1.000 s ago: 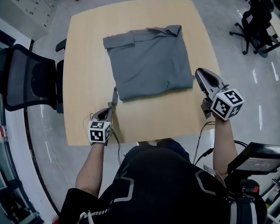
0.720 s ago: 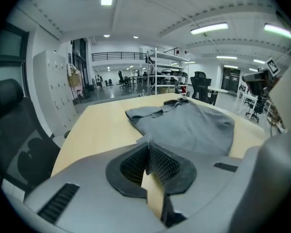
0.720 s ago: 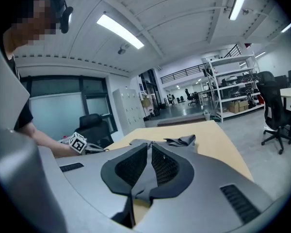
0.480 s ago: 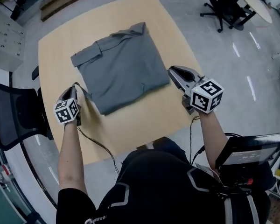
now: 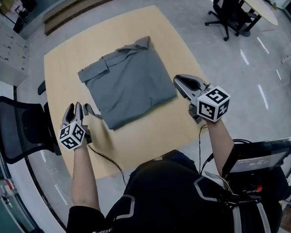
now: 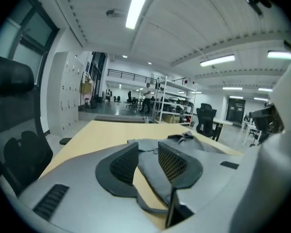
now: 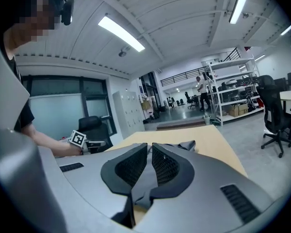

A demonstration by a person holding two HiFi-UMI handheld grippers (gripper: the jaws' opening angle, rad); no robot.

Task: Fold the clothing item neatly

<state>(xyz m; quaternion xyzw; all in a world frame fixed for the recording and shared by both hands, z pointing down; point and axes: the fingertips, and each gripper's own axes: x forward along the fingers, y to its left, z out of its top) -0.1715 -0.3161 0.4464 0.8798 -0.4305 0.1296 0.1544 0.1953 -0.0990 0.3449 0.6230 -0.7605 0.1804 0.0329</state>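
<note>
Grey shirt of plain, matte woven cloth, folded to a rough square. It lies flat at the middle of the pale wood-grain counter, set cornerwise to you. The collar is bunched at the far corner, and a folded flap juts out at the left corner. A narrow grey strip of the same cloth trails from the near left edge onto bare counter.

Your left tongs: smooth grey moulded shell and black pads with a fine grid texture. The jaws have just been opening and stand partly apart. The narrow grey strip shows slack in the gap, and neither pad presses on it. At the rear sits a marker cube, its white faces printed with black square patterns.

Your right tongs: same build, with a larger patterned cube, held at the shirt's right edge. The jaws are drawn almost together, leaving only a slit between the gridded pads. Grey cloth shows through the slit, but you cannot tell whether it is nipped.

Black cable: thin and curved, running from the left tongs back toward you.

Black mesh-backed office chair: stands at the counter's left side.

Grey glossy floor: surrounds the counter.
</note>
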